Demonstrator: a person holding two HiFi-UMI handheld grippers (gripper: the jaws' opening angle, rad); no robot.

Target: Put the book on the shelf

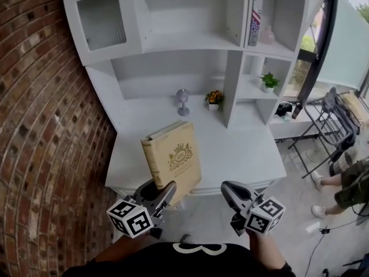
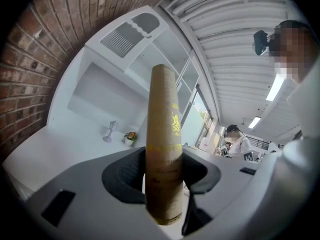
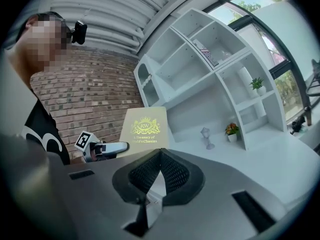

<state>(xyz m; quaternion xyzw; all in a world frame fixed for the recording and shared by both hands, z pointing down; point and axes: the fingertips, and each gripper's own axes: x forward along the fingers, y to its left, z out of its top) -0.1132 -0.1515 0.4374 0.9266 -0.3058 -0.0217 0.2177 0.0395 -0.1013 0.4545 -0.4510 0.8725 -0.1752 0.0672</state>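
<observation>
Book (image 1: 173, 160), tan with a gold crest on its cover, stands upright and leans a little toward 11 o'clock, its lower end clamped in the left tool (image 1: 161, 192). In the left gripper view the spine fills the gap between the 2 jaws, and both pads press on it. The book hangs over the front edge of the white worktop (image 1: 248, 154), at 12 o'clock from the left tool, and touches no shelf. The right tool (image 1: 230, 190) sits at 3 o'clock from the left one, apart from the book, its jaws together at the tips with nothing between them. Beyond the worktop, at 12 o'clock, rises the white shelf (image 1: 233, 68) with its open compartments. On the back of the worktop stands a small silver cup (image 1: 183, 101), and just at its 3 o'clock is a pot of orange flowers (image 1: 214, 98). A green plant (image 1: 268, 81) sits in a compartment farther toward 3 o'clock. A brick wall (image 1: 40, 126) fills the 9 o'clock side, and a person's legs (image 1: 343, 183) show at the 3 o'clock edge.
</observation>
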